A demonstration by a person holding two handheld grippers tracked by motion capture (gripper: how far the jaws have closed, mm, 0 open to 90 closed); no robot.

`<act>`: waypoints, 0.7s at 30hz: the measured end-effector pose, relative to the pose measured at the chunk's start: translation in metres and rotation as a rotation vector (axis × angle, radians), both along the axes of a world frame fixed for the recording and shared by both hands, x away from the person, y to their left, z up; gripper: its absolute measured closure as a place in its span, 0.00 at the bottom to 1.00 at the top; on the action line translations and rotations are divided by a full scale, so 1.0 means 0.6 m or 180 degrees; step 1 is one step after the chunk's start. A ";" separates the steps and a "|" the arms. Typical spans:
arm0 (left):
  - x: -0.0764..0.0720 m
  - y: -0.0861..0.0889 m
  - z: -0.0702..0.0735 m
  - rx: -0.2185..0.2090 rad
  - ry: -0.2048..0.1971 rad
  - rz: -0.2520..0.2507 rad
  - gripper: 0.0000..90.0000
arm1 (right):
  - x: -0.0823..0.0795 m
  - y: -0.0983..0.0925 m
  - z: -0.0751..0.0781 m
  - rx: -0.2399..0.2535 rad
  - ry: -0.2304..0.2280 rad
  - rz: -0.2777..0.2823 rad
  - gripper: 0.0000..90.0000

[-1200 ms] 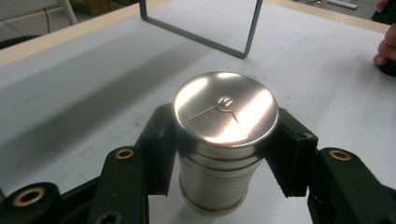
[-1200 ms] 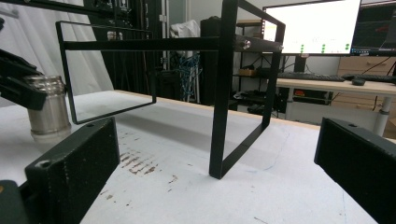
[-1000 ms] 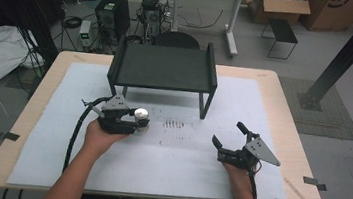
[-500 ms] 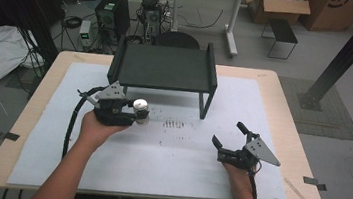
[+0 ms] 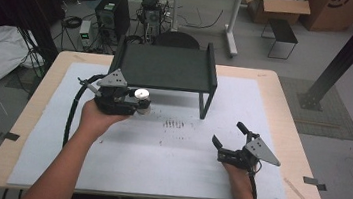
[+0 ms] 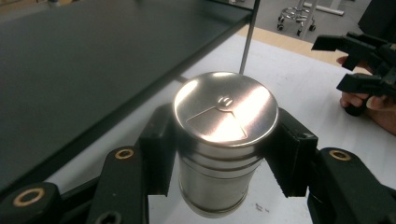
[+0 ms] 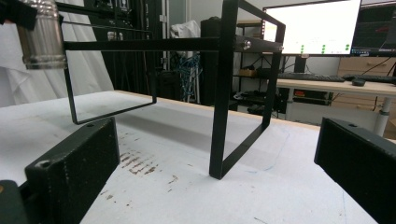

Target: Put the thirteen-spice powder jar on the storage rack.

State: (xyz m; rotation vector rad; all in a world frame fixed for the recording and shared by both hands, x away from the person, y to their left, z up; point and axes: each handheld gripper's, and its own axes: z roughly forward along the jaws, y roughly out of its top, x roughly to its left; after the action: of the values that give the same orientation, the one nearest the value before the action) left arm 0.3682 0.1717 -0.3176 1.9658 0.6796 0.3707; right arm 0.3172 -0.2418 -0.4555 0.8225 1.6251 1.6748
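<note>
Jaws of the left gripper [image 5: 139, 106] clamp a steel canister [image 6: 223, 140], lifted beside the black shelf's [image 5: 168, 68] front edge toward the desk's [image 5: 285, 99] left side; the right gripper [image 5: 228, 140] rests near the front edge, jaws apart, with bare mat between them.

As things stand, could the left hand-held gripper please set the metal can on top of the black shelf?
Probably yes: the left hand-held gripper holds the metal can beside the black shelf, whose top looks bare, though the can's base seems below shelf level.
</note>
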 end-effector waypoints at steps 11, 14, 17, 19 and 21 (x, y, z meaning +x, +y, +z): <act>0.022 -0.003 0.035 0.0030 -0.0014 0.0048 0.55 | 0.000 0.000 0.000 0.0009 0.0002 0.0001 0.00; 0.027 -0.003 0.041 0.0031 -0.0011 0.0068 0.55 | 0.000 0.000 0.000 0.0011 0.0002 0.0001 0.00; 0.033 -0.004 0.046 0.0026 -0.0002 0.0083 0.55 | 0.000 -0.001 0.000 0.0015 0.0003 0.0002 0.00; 0.036 -0.005 0.048 0.0025 0.0009 0.0091 0.55 | 0.000 -0.001 0.000 0.0014 0.0003 0.0001 0.00; 0.039 -0.006 0.052 0.0031 0.0004 0.0104 0.55 | 0.000 -0.001 0.000 0.0016 0.0006 0.0001 0.00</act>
State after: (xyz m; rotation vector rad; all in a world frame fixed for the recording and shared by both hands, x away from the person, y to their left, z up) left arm 0.3917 0.1683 -0.2866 1.9663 0.7125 0.3933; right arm 0.3174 -0.2422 -0.4555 0.8264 1.6230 1.6795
